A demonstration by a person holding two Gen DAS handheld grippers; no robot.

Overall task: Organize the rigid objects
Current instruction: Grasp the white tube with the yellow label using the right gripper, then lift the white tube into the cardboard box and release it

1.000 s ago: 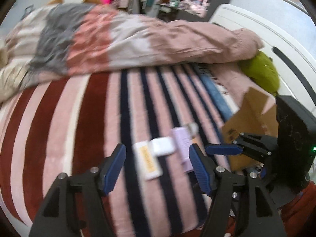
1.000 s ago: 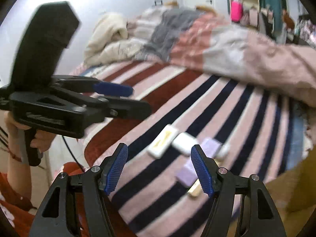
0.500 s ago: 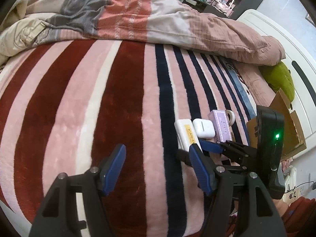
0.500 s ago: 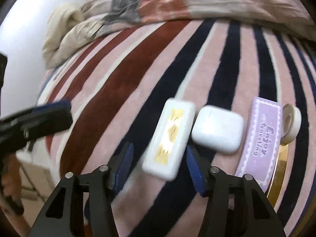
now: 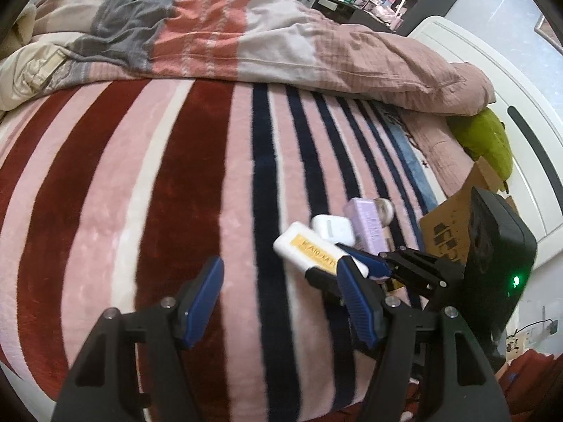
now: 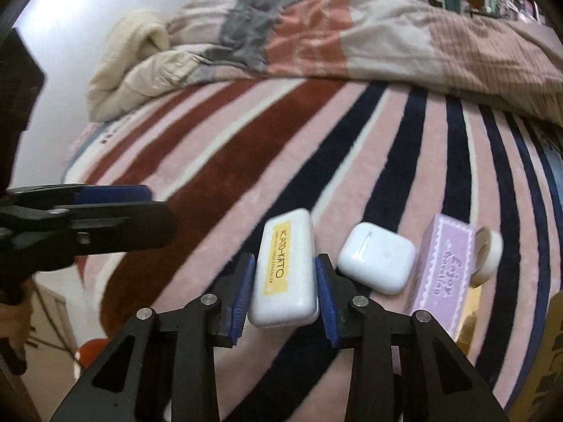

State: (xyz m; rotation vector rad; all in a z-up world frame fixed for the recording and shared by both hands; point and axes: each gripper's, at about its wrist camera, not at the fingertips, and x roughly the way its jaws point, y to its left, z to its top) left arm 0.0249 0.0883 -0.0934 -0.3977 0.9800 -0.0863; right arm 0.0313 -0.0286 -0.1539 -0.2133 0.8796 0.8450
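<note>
four small objects point(image 6: 286, 267) on blanket point(image 6: 218, 161)

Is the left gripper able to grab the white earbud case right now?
Probably not easily: the right gripper, closed around the white rectangular case with a yellow label, sits between the open left gripper and the white earbud case.

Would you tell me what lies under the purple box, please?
Under the purple box a gold-coloured flat thing shows past its right edge, on the striped blanket. How far it runs beneath is covered, so I cannot identify it.
</note>
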